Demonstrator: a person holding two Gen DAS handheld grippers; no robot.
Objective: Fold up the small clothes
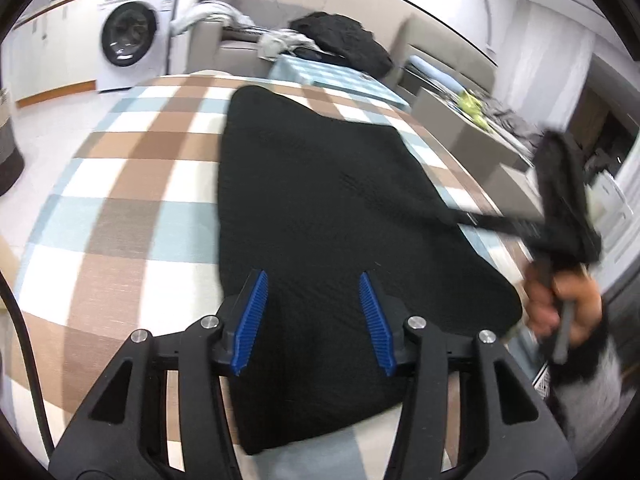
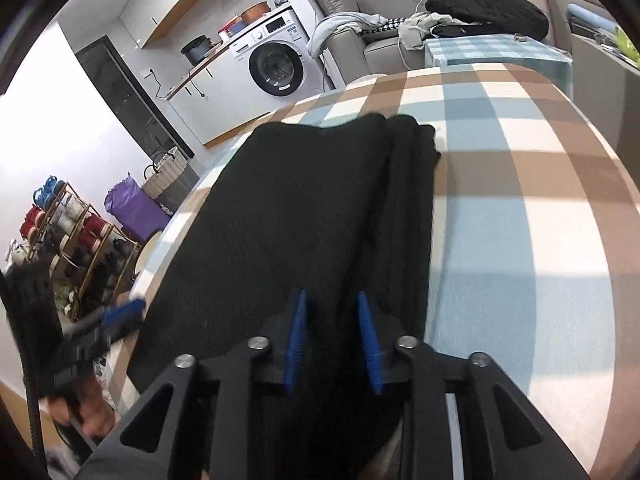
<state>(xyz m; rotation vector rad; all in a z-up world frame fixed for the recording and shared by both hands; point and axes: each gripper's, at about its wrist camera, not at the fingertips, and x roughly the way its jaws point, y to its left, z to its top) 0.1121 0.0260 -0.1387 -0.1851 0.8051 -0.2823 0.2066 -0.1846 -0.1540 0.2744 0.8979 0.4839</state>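
Observation:
A black knit garment (image 1: 320, 200) lies flat on the brown, blue and white checked tablecloth (image 1: 132, 184). My left gripper (image 1: 312, 274) hovers over the garment's near end, its blue pads wide apart and nothing between them. In the right wrist view the garment (image 2: 288, 208) shows a lengthwise fold (image 2: 408, 208) along its right side. My right gripper (image 2: 331, 293) stands above that near edge, open by a narrow gap, with the cloth below the pads. A hand (image 1: 560, 304) holds the blurred right gripper at the table's right edge. The left gripper's blue fingers (image 2: 122, 310) show at the left.
A second table with a teal checked cloth (image 1: 328, 76) stands behind. A sofa carries a black pile of clothes (image 2: 488, 4). A washing machine (image 2: 276, 64) is at the back, with a shoe rack (image 2: 68, 232), a purple bag (image 2: 132, 208) and a wicker basket (image 2: 166, 172) on the floor.

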